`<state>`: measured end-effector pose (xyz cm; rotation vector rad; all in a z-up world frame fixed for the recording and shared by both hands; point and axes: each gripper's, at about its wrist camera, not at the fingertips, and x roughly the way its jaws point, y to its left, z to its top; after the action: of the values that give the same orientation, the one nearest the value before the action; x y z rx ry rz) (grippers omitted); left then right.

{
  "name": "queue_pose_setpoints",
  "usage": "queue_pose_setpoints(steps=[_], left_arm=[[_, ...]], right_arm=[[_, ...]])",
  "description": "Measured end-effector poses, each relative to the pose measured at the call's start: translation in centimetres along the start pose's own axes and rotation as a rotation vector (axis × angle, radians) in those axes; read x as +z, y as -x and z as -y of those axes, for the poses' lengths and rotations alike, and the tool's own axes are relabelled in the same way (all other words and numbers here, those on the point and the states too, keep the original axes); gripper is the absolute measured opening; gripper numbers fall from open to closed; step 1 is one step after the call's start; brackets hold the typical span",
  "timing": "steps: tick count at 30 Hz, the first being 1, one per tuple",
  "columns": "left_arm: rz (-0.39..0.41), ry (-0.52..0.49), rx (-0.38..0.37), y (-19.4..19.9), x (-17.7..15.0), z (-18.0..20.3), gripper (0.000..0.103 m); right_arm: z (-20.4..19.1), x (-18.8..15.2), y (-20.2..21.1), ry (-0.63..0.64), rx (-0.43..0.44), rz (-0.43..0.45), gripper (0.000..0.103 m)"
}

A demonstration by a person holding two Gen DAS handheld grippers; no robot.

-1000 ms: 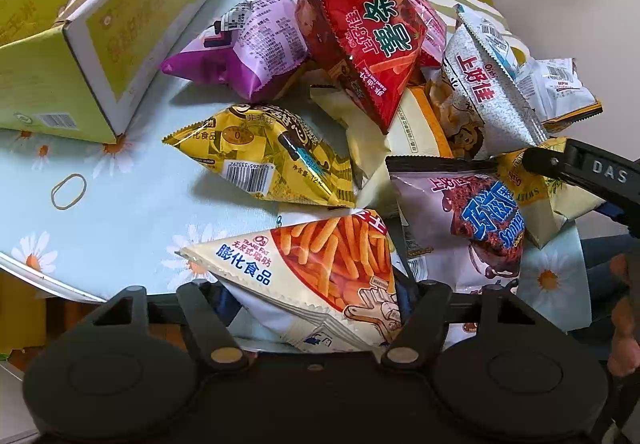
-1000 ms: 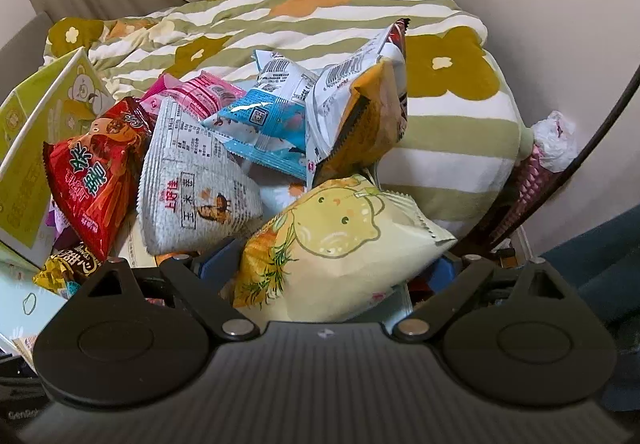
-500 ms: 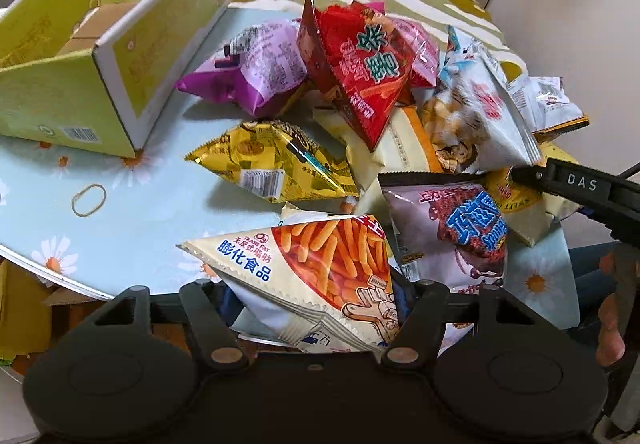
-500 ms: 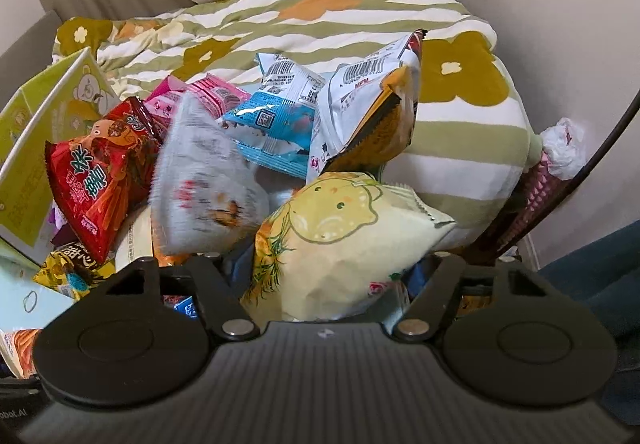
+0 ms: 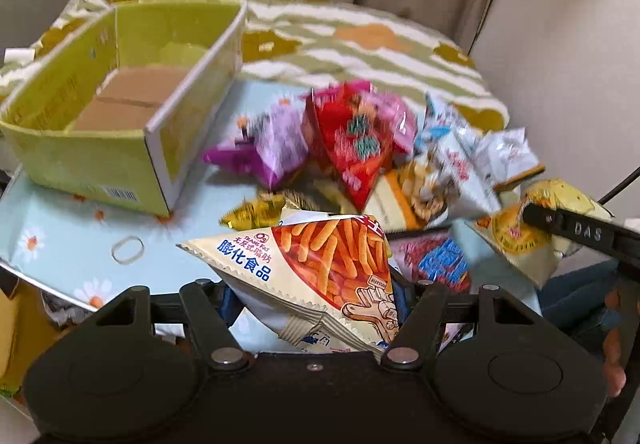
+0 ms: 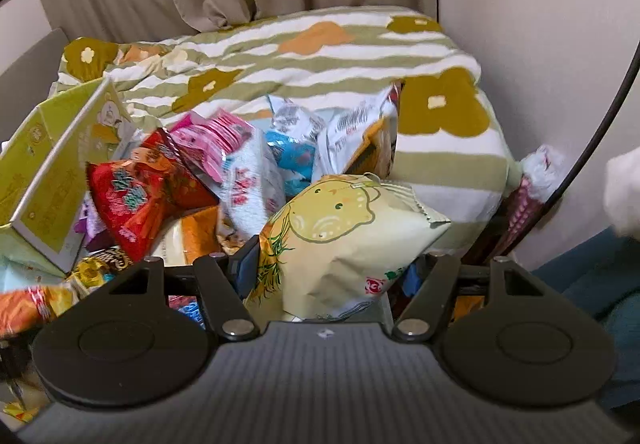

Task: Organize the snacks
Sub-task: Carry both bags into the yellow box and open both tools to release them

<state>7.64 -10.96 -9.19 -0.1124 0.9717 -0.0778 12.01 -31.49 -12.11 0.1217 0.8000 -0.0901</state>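
Both bags have come up off the heap since the earlier frames, and the open green cardboard box [image 5: 120, 111] now shows its bare brown floor in the left wrist view. The right gripper [image 6: 332, 264] has just been closing: its jaws stood wide around the pale yellow puffed bag with a cartoon chick [image 6: 344, 228] and are now clamped on the bag's lower part, so this bag is secured and lifted. The left gripper [image 5: 316, 300] grips the cream foil bag printed with orange snack sticks [image 5: 316, 264] at its lower end, with the bag's upper corner reaching toward the box.

Relative to the box, the cream bag hangs in front of its near corner, above the daisy-print blue tablecloth [image 5: 60, 240]. The yellow bag is farther off, beyond the remaining pile of snack bags [image 5: 360, 147], which lies just beside the box's open side. With both bags in hand, carrying them to the box seems the likely next step.
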Motion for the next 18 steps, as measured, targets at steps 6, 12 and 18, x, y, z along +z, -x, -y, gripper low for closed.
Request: queue_pose_setpoints(steps=[6,12,18], left_arm=[[0.101,0.007,0.011,2.8,1.8,-1.3,0.071],[0.200,0.026,0.031,4.7,4.6,-4.7,0.071],[0.298,0.033,0.066,6.0,8.9,-10.3,0.071]], right_arm=[[-2.0,1.2,3.4,0.052,0.030,0.072,0.081],[-6.1,3.8,5.0,0.106,0.078,0.138,0.081],[-12.7,6.9,4.9,0.144,0.155,0.191,0.082]])
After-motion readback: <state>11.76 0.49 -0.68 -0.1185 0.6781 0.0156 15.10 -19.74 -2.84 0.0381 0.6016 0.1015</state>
